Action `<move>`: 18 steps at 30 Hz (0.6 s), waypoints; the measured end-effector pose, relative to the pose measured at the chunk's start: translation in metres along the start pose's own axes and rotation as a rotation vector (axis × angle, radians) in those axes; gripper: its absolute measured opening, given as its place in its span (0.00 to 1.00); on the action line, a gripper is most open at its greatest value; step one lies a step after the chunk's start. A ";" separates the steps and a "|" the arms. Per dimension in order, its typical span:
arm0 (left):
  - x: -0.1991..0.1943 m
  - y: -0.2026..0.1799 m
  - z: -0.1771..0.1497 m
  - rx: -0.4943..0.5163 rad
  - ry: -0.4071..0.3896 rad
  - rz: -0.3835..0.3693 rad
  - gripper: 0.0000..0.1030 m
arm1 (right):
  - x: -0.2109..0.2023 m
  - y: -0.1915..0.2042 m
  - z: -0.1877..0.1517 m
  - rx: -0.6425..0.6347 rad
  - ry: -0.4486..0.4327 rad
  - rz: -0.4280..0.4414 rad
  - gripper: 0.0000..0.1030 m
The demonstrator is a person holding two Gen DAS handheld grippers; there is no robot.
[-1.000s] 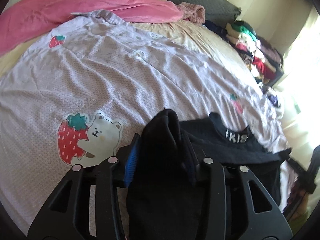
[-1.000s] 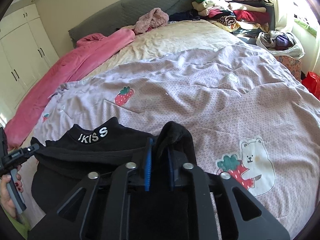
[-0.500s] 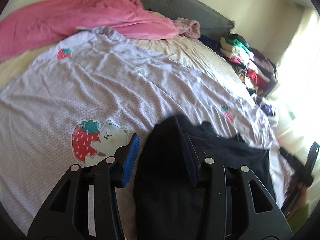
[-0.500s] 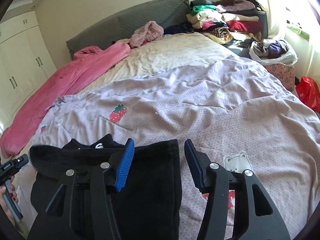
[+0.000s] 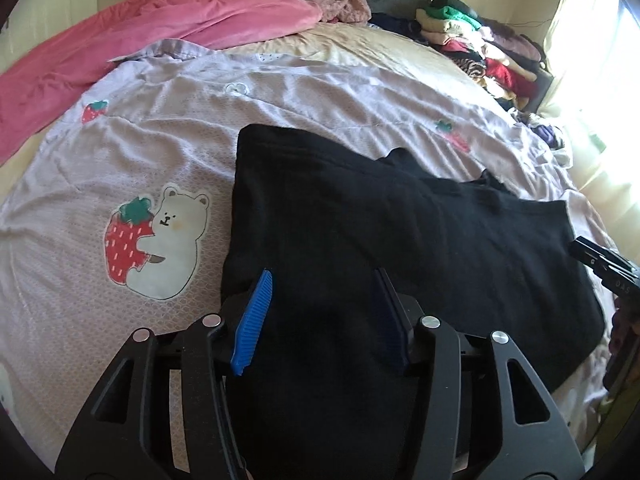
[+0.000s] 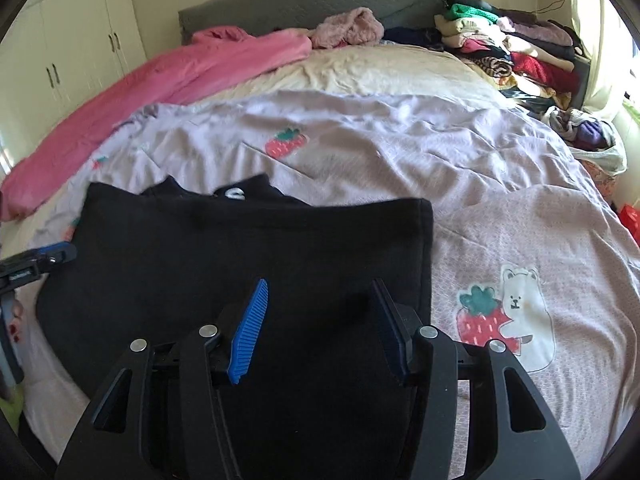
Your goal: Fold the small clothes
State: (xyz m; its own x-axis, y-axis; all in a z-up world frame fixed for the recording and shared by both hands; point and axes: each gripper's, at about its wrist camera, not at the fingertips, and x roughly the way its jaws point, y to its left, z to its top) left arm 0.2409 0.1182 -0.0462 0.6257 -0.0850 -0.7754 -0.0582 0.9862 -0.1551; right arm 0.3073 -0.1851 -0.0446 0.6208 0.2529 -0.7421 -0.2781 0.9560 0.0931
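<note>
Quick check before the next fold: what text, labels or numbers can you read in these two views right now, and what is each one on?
No text reads whole in either view.
White lettering on the collar of the black garment: one blurred letter shows, the rest is covered; not readable.
Small embossed marking on the right gripper body at the edge of the left wrist view: too small to read.
The purple quilt bears only strawberry and bear pictures, no words.

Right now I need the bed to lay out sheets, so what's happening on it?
A person is folding clothes with a handheld gripper in each hand. A black garment lies flat on the lilac strawberry-and-bear quilt. The left gripper hangs over it, jaws opening with nothing pinched. The right gripper also hangs above the cloth, jaws apart and holding nothing. A pink blanket and a pile of clothes sit further up the bed.
</note>
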 end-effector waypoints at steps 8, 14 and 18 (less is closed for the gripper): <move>-0.001 0.004 0.005 0.024 -0.022 0.053 0.51 | 0.004 -0.025 0.005 0.084 -0.026 -0.090 0.57; 0.016 0.012 0.014 0.007 0.000 0.106 0.52 | 0.027 -0.049 0.005 0.194 0.044 -0.057 0.55; 0.024 0.017 0.012 -0.007 0.002 0.094 0.34 | 0.028 -0.048 0.003 0.194 0.028 -0.023 0.21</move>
State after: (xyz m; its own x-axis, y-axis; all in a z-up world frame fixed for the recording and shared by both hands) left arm 0.2647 0.1343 -0.0597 0.6159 0.0077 -0.7878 -0.1222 0.9888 -0.0859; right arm 0.3407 -0.2234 -0.0681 0.6042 0.2287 -0.7633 -0.1159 0.9730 0.1998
